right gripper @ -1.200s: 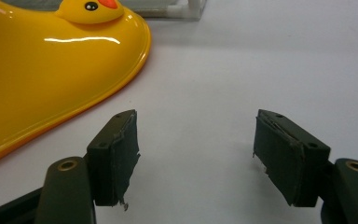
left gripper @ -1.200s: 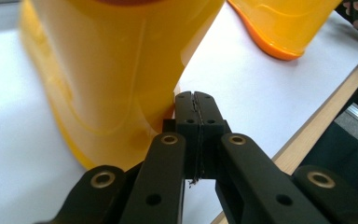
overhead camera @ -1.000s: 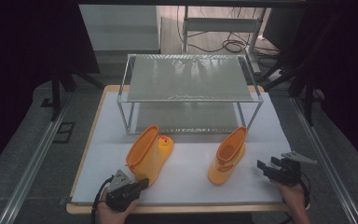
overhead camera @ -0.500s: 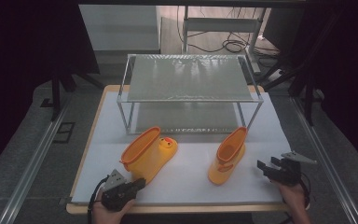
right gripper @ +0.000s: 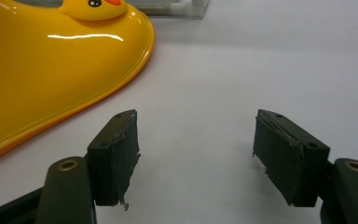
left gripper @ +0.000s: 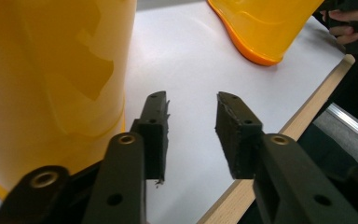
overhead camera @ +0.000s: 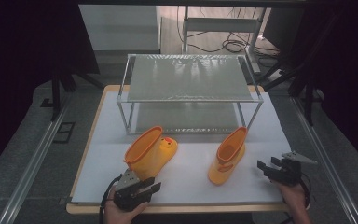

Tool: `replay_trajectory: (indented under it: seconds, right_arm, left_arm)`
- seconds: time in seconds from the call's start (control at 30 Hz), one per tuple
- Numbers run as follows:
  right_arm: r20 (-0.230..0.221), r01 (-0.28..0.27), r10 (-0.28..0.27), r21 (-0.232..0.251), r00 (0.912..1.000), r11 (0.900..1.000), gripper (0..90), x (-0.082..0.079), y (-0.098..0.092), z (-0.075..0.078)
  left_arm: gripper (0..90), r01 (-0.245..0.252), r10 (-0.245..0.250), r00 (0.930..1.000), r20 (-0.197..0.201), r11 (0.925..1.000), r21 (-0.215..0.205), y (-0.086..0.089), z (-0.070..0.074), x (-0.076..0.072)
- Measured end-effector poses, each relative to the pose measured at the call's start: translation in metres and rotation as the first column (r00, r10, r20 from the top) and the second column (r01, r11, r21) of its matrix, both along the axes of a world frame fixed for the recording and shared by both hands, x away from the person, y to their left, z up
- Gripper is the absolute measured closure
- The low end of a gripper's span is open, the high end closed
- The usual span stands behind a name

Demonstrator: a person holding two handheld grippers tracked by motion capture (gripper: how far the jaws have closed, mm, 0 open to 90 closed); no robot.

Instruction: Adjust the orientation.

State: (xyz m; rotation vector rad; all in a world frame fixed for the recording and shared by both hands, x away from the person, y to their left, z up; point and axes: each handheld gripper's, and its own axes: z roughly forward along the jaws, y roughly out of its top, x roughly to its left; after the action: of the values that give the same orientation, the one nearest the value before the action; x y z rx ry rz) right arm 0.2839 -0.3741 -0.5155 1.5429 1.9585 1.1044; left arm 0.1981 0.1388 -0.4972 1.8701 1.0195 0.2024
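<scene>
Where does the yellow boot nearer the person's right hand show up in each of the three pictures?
High view: the right-hand boot stands right of centre, in front of the metal rack.
Left gripper view: top right, beyond the open jaws.
Right gripper view: upper left and very close, probably this boot's toe, with a duck face on it.
Shared landmark: the white sheet under the boot in all three.

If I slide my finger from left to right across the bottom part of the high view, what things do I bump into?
left gripper → left boot → right boot → right gripper
</scene>
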Motion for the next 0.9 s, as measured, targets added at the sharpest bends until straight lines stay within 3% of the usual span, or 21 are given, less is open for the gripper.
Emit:
replay_trajectory:
  seconds: [0.27,0.43,0.57,0.9]
  right_arm:
    - [-0.005,0.002,-0.002,0.001,1.0,1.0,30.8,0.0,-0.001,0.0]
    - [-0.004,-0.003,0.003,0.0,1.0,1.0,30.8,0.0,0.001,-0.001]
    - [-0.004,0.001,-0.001,0.003,1.0,1.0,30.8,0.0,0.0,-0.001]
    - [-0.004,0.005,-0.005,0.006,1.0,1.0,30.8,0.001,-0.002,-0.001]
  left_arm:
    - [60.9,-0.001,0.001,0.9999,0.01,0.9997,0.023,0.006,-0.001,-0.016]
    - [60.5,0.038,-0.038,0.9989,0.028,0.999,0.025,-0.006,0.006,-0.019]
    - [59.9,0.083,-0.084,0.996,0.03,0.996,0.034,-0.022,0.012,-0.015]
    - [55.3,0.117,-0.118,0.9928,0.017,0.9916,0.055,-0.043,0.02,0.003]
